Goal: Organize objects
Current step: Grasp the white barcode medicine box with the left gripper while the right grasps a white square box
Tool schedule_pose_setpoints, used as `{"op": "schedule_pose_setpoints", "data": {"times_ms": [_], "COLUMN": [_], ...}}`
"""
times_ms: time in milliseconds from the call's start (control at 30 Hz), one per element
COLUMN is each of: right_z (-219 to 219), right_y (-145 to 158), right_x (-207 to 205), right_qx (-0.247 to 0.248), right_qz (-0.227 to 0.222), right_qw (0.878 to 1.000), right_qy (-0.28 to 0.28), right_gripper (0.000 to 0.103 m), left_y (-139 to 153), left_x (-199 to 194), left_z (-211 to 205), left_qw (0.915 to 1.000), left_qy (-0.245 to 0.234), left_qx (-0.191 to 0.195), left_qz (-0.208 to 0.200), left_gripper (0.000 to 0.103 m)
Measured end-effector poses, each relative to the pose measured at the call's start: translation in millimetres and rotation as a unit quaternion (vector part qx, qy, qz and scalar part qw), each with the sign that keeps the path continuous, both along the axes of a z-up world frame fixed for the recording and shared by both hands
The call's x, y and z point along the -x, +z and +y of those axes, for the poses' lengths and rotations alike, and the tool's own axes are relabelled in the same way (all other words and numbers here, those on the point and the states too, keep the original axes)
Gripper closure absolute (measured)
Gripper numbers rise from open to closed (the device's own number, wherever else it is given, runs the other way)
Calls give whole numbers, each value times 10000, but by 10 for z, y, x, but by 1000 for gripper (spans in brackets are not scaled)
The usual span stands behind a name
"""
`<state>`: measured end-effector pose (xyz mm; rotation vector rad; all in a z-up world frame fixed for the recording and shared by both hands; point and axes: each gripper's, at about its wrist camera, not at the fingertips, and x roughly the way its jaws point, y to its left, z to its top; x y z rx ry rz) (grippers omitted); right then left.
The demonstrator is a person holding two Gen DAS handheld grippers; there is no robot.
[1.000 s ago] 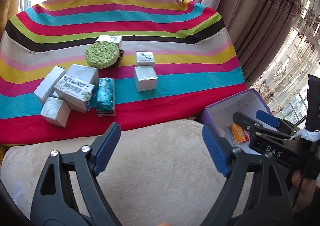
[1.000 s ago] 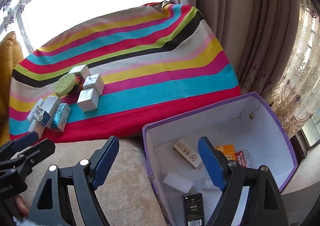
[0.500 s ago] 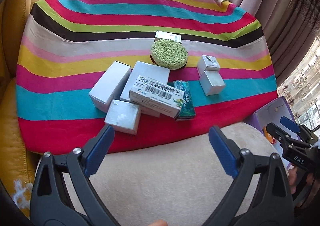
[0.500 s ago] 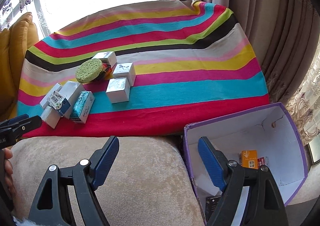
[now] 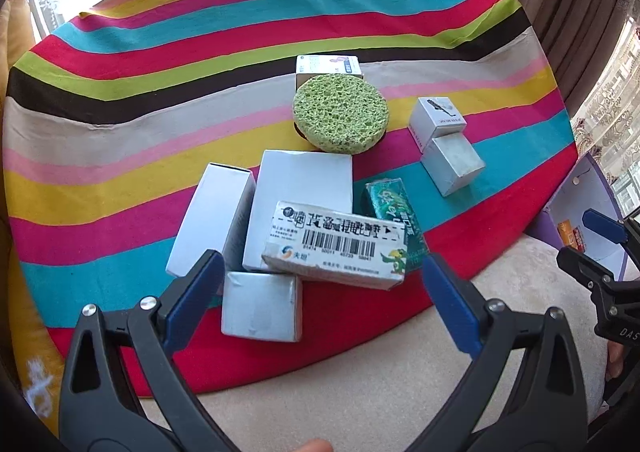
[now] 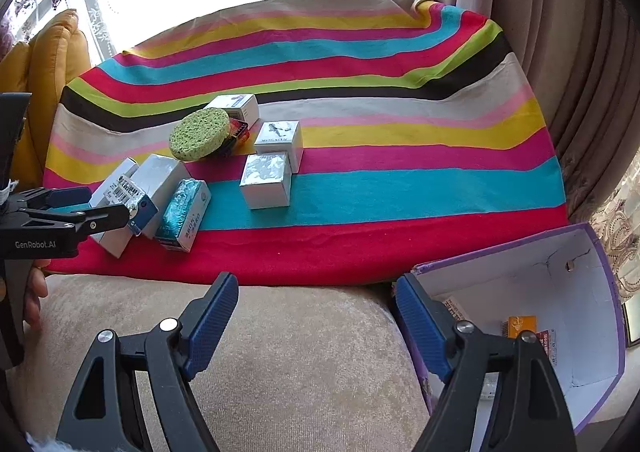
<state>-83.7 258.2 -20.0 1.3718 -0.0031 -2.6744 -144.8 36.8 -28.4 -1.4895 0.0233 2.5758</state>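
From my seat the biggest thing is the striped cloth [image 6: 360, 192] spread over the surface, with the beige cushion [image 6: 304, 364] nearest me. At the cushion's right edge stands the purple box [image 6: 600, 384], open-topped and white inside. In it I can see an orange packet [image 6: 522, 326] with a red-and-white packet [image 6: 547, 338] just beside it, and a corner of a white carton [image 6: 454, 308] showing behind my right claw's finger; the rest of the floor is hidden.

Out on the cloth, well apart from the box, lies the pile to be sorted: a barcode carton [image 5: 336, 246] leaning across a large white carton [image 5: 304, 184], a long white carton [image 5: 216, 212] on their left, a silver box [image 5: 260, 306] in front, and a green packet [image 5: 394, 216] on the right. Behind them a green sponge [image 5: 340, 114] rests against a small white carton [image 5: 328, 66], and two small cubes [image 5: 446, 146] touch each other off to the right.

My left claw [image 5: 320, 308] has just been opening and now stands spread wide just short of the pile, gripping nothing. My right claw [image 6: 316, 326] is spread too, empty, over the cushion beside the box.
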Motion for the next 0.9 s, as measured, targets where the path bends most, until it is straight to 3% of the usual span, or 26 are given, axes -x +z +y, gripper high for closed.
{"op": "schedule_pose_setpoints", "data": {"times_ms": [200, 267, 333, 900], "right_z": [-79, -116, -167, -574], "right_y": [-55, -70, -77, -189], "right_x": [157, 218, 277, 891], "right_qx": [-79, -121, -174, -660], "right_qz": [-43, -59, -55, 33], "right_qw": [9999, 9999, 9997, 9974], "right_qy": [46, 81, 134, 282], "right_gripper": [21, 21, 21, 21], "left_y": [-102, -120, -123, 68], "left_x": [74, 71, 65, -268], "left_z": [-19, -15, -7, 10], "left_qw": [9999, 9998, 9997, 9951], "left_qy": [18, -4, -47, 367], "left_qx": [-64, -105, -188, -407], "left_qz": [-141, -149, -135, 826], "left_gripper": [3, 9, 23, 23]}}
